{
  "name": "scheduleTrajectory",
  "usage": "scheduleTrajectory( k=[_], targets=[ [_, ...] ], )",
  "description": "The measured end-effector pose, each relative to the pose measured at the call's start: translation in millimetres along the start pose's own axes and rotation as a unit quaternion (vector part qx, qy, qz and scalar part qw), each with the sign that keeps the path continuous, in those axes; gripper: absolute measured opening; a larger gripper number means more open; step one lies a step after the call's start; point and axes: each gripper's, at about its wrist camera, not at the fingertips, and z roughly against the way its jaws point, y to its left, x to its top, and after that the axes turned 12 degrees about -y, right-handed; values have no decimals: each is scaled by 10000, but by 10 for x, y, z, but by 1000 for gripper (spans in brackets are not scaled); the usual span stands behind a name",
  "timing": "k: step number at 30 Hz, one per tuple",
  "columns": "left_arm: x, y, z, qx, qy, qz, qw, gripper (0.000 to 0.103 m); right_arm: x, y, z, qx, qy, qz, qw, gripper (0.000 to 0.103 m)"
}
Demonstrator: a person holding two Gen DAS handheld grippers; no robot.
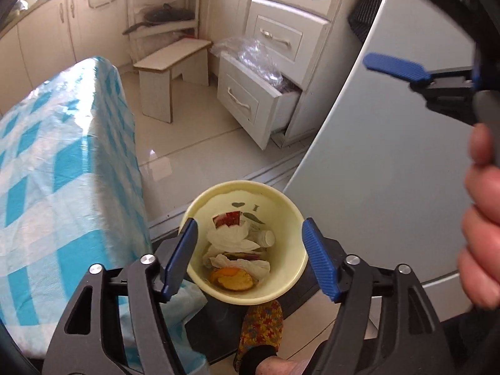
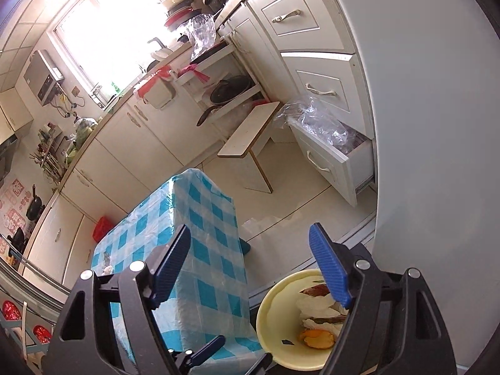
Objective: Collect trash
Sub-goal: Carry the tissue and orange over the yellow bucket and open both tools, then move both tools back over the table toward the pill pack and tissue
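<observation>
A pale yellow bin [image 1: 282, 209] stands on the floor between the table and a grey appliance. Inside it lie white tissues [image 1: 232, 239], a red wrapper [image 1: 227, 219], a small white bottle [image 1: 266, 238] and orange peel [image 1: 232, 279]. My left gripper [image 1: 249, 223] hangs over the bin, open, with nothing between its pads. My right gripper [image 1: 339, 26] is higher, at the upper right, also open and empty. In the right wrist view the right gripper [image 2: 250, 228] looks across the kitchen, with the bin [image 2: 275, 312] low on the right.
A table with a blue-and-white checked cloth [image 1: 56, 168] stands left of the bin. The grey appliance [image 1: 390, 162] is at the right. An open drawer [image 1: 250, 100] holds clear plastic bags. A small wooden stool [image 1: 168, 62] is behind. A foot in a flowered slipper [image 1: 261, 328] is beside the bin.
</observation>
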Motion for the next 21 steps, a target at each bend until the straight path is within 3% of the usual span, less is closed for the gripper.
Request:
scheduleTrajectory(
  k=[8, 13, 17, 21],
  targets=[
    [-45, 526, 644, 288, -412, 253, 9984, 73, -91, 175, -108, -20, 104, 285, 9995, 77],
    [-72, 1135, 1057, 803, -727, 655, 9920, 74, -224, 429, -249, 81, 310, 615, 9976, 77],
    [-123, 1783, 1348, 1397, -926, 1171, 9789, 75, -393, 870, -418, 390, 540, 1007, 9927, 78],
    [-240, 2531, 1698, 2045, -1135, 1892, 9537, 75, -671, 1471, -625, 781, 796, 1576, 9812, 78]
  ],
)
